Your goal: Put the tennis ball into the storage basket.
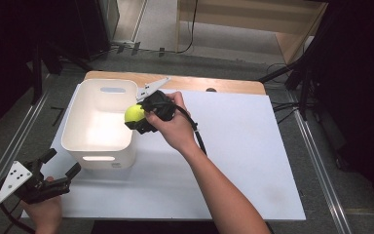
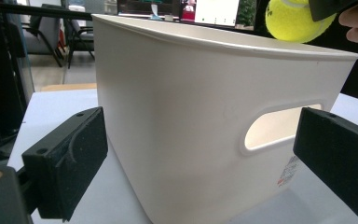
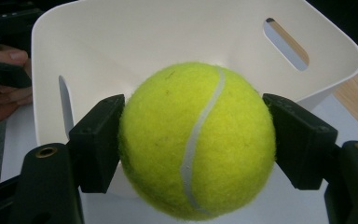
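Tennis ball (image 3: 197,140) clamped between right gripper (image 3: 196,144) pads (above bin (image 3: 168,37)).

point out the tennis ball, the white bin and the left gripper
tennis ball (image 3: 196,140), right gripper view, on its white seam
white bin (image 1: 99,158), high view, on its near wall by the handle slot
left gripper (image 1: 62,163), high view, midway between its open fingertips

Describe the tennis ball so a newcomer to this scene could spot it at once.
Start at the white sheet covering the table, then find the white bin at its left. At the bin's right rim, the right gripper holds the tennis ball pinched between its jaws: the one fuzzy yellow-green sphere among white and black things.
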